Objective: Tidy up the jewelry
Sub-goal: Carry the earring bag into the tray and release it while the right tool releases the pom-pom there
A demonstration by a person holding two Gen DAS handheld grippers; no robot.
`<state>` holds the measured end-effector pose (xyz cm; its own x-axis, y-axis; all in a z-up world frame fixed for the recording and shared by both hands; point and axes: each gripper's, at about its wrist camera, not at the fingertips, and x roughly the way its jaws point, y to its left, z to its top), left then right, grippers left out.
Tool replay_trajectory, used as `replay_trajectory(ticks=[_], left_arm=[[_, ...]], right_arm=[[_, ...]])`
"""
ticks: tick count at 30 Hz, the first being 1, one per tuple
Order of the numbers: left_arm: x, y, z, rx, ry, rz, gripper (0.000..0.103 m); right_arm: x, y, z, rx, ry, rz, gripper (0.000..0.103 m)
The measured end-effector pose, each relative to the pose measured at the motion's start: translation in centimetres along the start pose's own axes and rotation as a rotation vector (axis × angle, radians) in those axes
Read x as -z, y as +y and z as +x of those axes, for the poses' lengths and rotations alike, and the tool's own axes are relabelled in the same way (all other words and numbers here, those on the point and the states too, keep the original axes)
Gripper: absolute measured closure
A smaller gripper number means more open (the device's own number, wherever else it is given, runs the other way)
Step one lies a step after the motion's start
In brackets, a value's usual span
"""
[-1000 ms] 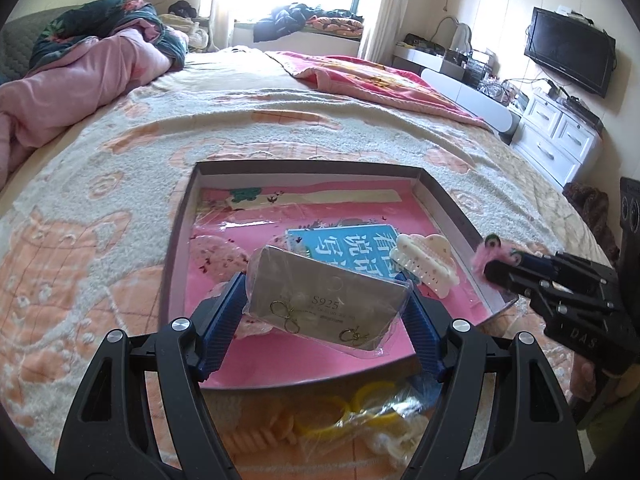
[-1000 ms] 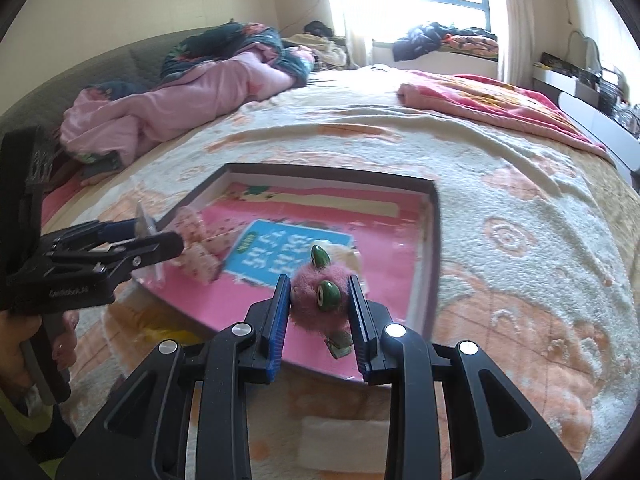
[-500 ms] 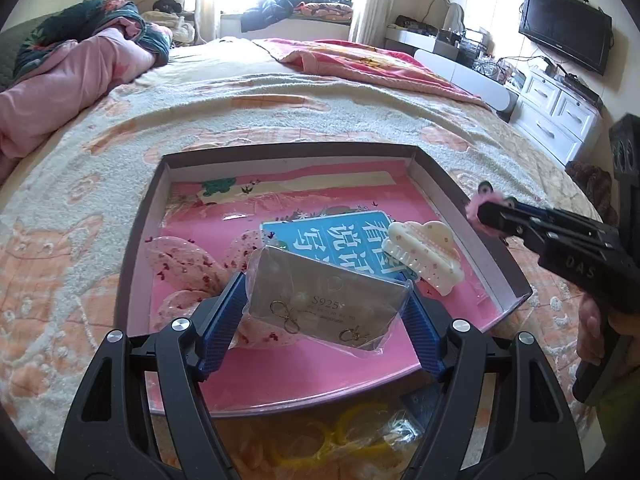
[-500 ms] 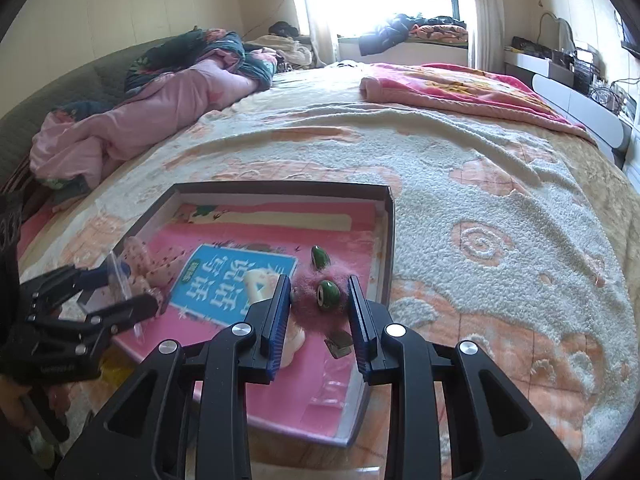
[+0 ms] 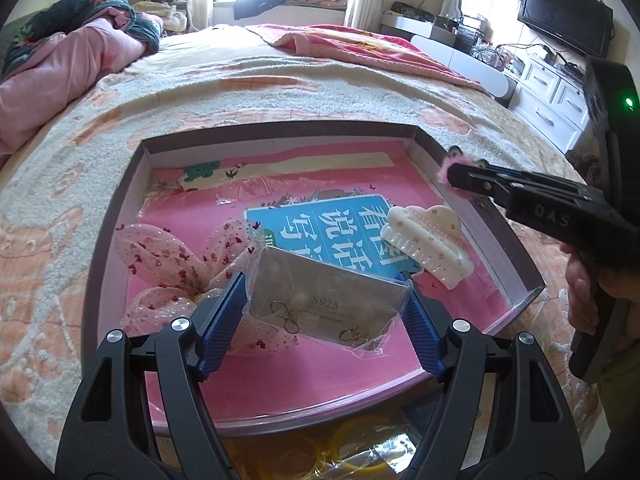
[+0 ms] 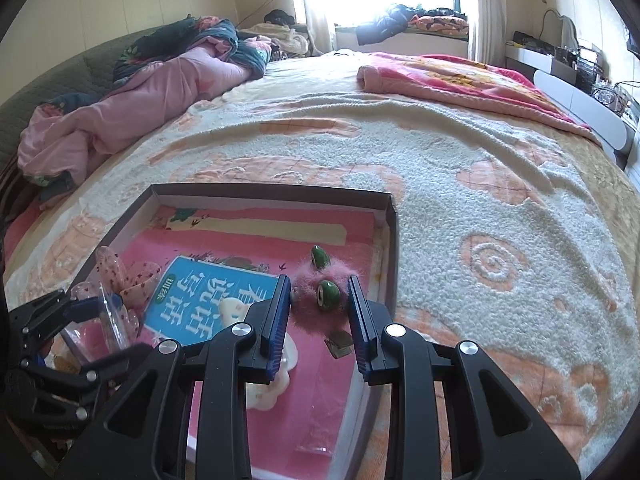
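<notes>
Here, a big bed (image 5: 280,92) held a shallow box (image 5: 136,168) with a pink floor. The left gripper (image 5: 324,304) squeezed a bagged earring card (image 5: 320,300) over the box, at six o'clock. The right gripper (image 6: 319,300) pinched a fuzzy pink clip (image 6: 320,292) at three o'clock, above the box's edge.

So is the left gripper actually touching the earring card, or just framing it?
Touching. In the left wrist view the left gripper has both blue pads pressed against the ends of the bagged earring card, which hangs above the box floor.

left gripper (image 5: 326,300) clamping earring card (image 5: 326,300), pink tray (image 5: 472,176)
</notes>
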<state>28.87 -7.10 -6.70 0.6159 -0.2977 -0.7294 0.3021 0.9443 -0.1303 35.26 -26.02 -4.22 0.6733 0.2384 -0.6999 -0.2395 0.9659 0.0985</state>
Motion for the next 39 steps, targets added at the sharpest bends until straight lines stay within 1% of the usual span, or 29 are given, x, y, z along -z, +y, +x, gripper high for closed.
replay_trajectory(ticks=[6,14,18,24,30,32,33,34,36,39], left_arm=[[0.2,0.2,0.4,0.005,0.013,-0.006,0.037],[0.5,0.6,0.6,0.007,0.018,-0.022,0.037],[0.7,0.7,0.7,0.001,0.022,-0.028,0.037],[0.6,1.1,0.9,-0.001,0.028,-0.042,0.036],[0.6,1.3,0.8,0.0,0.031,-0.05,0.031],[0.6,1.2,0.7,-0.001,0.028,-0.053,0.028],[0.6,1.3,0.6,-0.002,0.025,-0.053,0.027],[0.6,1.3,0.5,-0.005,0.024,-0.055,0.024],[0.5,1.3,0.2,-0.007,0.015,-0.058,0.023],[0.5,1.4,-0.4,-0.007,-0.002,-0.063,0.019]], right_arm=[[-0.7,0.5,1.9,0.01,0.042,-0.019,0.075],[-1.2,0.9,3.9,0.014,0.091,-0.012,0.075],[-1.3,0.9,4.4,0.021,0.115,-0.008,0.073],[-1.1,0.6,4.5,0.024,0.122,0.008,0.072],[-0.8,0.6,4.1,0.021,0.105,0.013,0.062],[-0.7,0.5,3.5,0.012,0.088,0.023,0.057],[-0.6,0.5,3.2,0.008,0.078,0.026,0.053],[-0.6,0.5,2.8,0.007,0.065,0.027,0.05],[-0.5,0.4,2.1,0.004,0.049,0.029,0.048],[-0.4,0.3,0.9,-0.003,0.024,0.031,0.043]])
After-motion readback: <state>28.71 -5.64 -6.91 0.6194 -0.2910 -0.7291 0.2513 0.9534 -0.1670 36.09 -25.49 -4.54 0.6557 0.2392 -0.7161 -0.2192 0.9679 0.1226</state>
